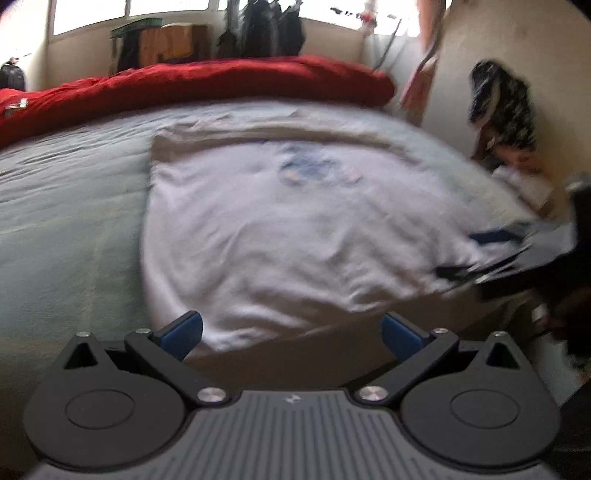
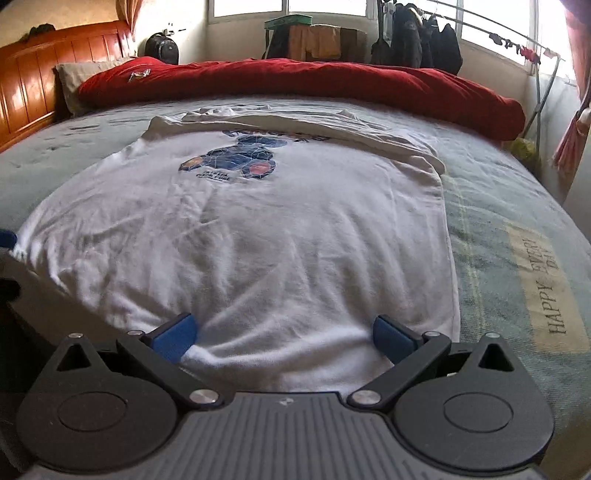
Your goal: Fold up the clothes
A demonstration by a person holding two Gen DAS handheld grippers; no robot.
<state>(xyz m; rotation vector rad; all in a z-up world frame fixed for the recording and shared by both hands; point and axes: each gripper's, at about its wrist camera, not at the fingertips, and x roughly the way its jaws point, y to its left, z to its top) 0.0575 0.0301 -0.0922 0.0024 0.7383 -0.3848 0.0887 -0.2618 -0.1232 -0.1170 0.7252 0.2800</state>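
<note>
Holding both grippers, left (image 1: 291, 334) and right (image 2: 284, 334), spread wide and empty at the near hem of the white T-shirt (image 2: 258, 221) lying flat on the bed (image 2: 517, 221), probably to pinch its corners.

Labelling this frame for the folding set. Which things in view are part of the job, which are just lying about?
Part of the job:
white T-shirt, spread flat
bed it lies on
left gripper, jaws open
right gripper, jaws open, at the hem

Just lying about:
red duvet
pillow
backpack
hanging dark jackets
</note>
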